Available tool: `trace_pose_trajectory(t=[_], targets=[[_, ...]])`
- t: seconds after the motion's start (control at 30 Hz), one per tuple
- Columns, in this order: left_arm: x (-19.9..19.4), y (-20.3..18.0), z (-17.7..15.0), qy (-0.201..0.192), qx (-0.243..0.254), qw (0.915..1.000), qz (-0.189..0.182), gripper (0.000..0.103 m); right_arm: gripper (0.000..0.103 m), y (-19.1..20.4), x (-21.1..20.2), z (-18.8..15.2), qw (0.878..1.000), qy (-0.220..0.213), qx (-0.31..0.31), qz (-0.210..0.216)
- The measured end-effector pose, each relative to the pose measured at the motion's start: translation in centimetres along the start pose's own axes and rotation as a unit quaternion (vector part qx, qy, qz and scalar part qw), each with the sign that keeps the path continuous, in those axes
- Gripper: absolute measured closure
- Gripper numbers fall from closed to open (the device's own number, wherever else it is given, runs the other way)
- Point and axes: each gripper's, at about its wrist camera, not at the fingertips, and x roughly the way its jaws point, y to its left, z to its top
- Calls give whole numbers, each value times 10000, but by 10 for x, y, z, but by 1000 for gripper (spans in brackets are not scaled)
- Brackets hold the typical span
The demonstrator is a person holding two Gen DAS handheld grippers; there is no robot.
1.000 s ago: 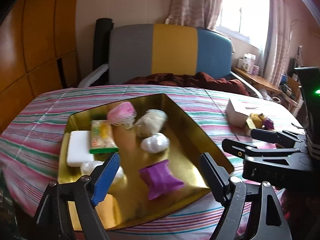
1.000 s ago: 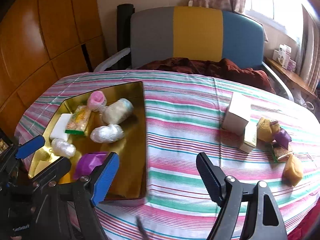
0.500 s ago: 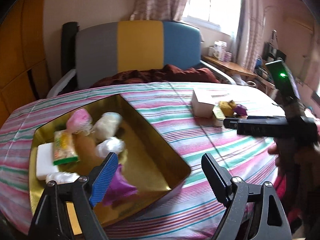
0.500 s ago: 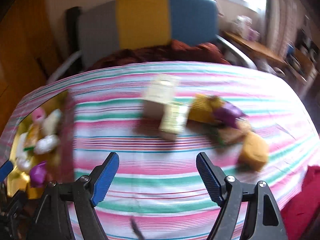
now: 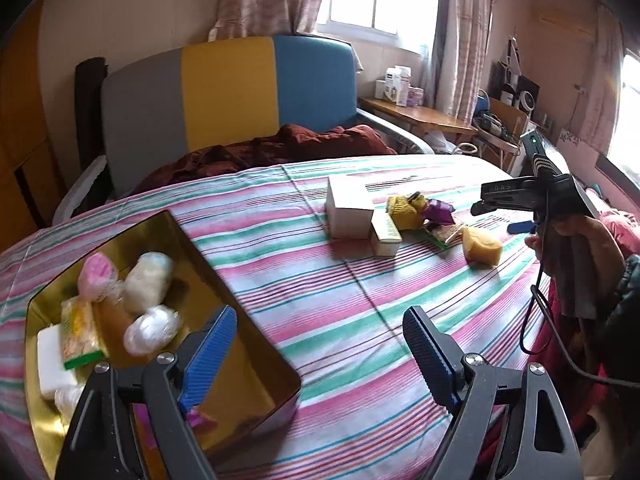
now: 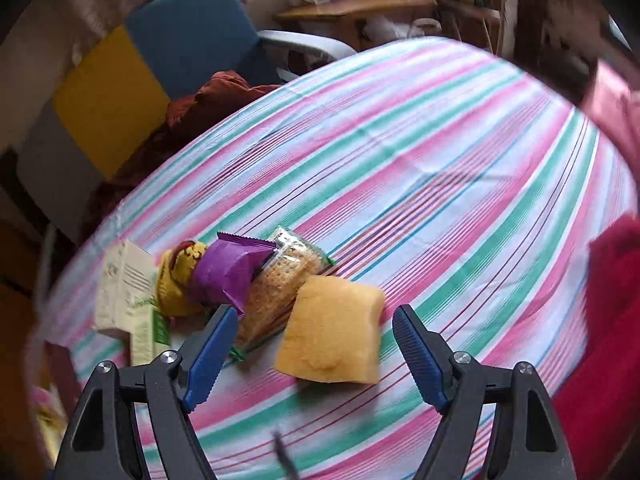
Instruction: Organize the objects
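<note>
Right wrist: spread tongs (image 6: 310,354) above yellow bun (image 6: 330,330).

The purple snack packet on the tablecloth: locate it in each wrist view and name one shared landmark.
Left wrist view: purple snack packet lies right of centre, far across the table, beside the yellow knitted item.
Right wrist view: it lies left of centre, overlapping the cracker pack.
Shared landmark: the white box, left of the pile.

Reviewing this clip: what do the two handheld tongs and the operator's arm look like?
Both the left tongs and right tongs have black triangular frames, silver pivot screws and ribbed blue pads. A black cable hangs from the right unit; the right hand shows a dark sleeve.
</note>
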Motion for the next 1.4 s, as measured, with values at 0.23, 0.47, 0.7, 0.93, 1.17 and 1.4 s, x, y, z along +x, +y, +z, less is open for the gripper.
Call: trace_pose_trajectory(t=[0.23,0.47,0.7,0.93,1.17,1.4], targets=[[35,-25,21,264,40,9995,-184,17,22,1,0,-2,9999,64,76,88],[68,-30,40,569,8,9982,-166,17,22,-1,5,-3,9995,161,93,249],[108,-19,76,702,-244,9972,48,17,22,1,10,-2,9991,231,60,354],[159,-23,117,762,-135,9968,214,17,22,4,15,-4,9991,362,-76,192],[214,-32,143,1006,73,9947,213,17,22,5,23,-5,9987,500,-122,-34],[256,-33,146,1318,44,9912,126,18,22,3,27,-4,9981,569,-122,-185]])
